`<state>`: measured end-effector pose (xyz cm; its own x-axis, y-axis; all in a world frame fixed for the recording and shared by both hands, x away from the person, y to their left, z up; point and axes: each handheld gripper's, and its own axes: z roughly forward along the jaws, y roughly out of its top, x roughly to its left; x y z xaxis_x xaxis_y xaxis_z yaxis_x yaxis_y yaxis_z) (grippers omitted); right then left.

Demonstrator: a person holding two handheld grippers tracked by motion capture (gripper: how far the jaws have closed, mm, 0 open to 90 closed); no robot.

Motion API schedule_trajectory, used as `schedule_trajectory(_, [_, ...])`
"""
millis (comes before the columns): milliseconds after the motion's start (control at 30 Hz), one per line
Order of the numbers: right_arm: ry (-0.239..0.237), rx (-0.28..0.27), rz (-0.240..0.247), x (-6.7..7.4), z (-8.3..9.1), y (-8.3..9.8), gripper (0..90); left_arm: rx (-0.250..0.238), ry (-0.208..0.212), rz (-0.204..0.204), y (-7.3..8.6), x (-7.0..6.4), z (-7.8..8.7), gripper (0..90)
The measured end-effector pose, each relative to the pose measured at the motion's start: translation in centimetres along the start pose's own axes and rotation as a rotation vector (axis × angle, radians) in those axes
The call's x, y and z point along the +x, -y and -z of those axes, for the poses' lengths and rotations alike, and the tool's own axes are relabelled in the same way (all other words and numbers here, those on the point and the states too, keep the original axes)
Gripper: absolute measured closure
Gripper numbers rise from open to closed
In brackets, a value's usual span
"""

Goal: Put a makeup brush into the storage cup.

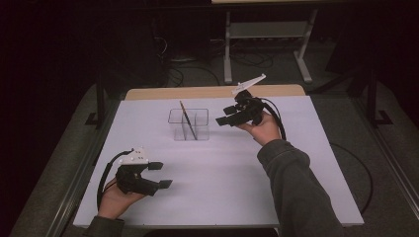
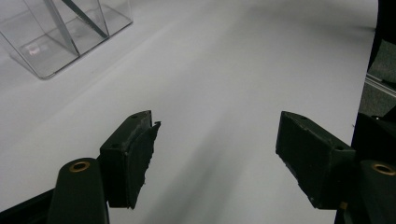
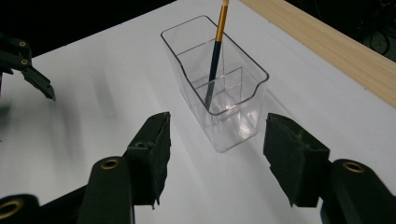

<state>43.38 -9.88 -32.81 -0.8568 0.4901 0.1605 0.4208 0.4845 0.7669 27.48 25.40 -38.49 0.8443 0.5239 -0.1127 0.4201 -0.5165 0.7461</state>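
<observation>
A clear plastic container (image 1: 188,124) (image 3: 219,88) with inner dividers stands at the middle of the white table's far half. A thin brush (image 1: 187,118) (image 3: 215,56) with a dark and gold handle leans inside it. My right gripper (image 1: 221,115) (image 3: 217,154) is just right of the container and points at it. Its jaws are open with nothing between them. My left gripper (image 1: 165,174) (image 2: 217,154) rests near the table's front left, open and empty, and in the right gripper view it appears at the far left edge (image 3: 28,70). The left gripper view catches the container (image 2: 60,37) at its top left.
A pale wooden strip (image 1: 212,92) (image 3: 327,46) runs along the white table's (image 1: 212,187) far edge. Beyond it, on the dark floor, stand a metal frame (image 1: 267,34) and some cables. Bare white surface lies between the two grippers.
</observation>
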Motion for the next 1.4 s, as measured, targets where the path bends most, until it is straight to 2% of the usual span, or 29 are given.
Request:
schedule_trajectory(400, [0.009, -0.002, -0.013, 0.3, 1.9, 1.5, 39.8, 0.007, 0.003, -0.010, -0.1, 0.1, 0.0, 24.9])
schedule_trajectory(433, [0.008, 0.003, -0.019, 0.3, 2.0, 1.5, 39.8, -0.001, 0.004, 0.001, -0.1, 0.0, 0.0, 24.8])
schedule_trajectory(633, [0.018, -0.008, -0.020, 0.2, 2.6, 2.2, 37.6, 0.000, 0.005, -0.002, -0.1, 0.0, -0.1, 24.3])
schedule_trajectory(700, [0.023, -0.008, -0.022, 0.1, 2.9, 2.4, 37.2, -0.005, 0.006, 0.008, -0.1, -0.1, -0.2, 24.3])
schedule_trajectory(1400, [0.047, 0.003, -0.055, -0.1, 4.5, 4.4, 35.2, -0.003, 0.007, 0.009, -0.1, -0.1, -0.3, 24.0])
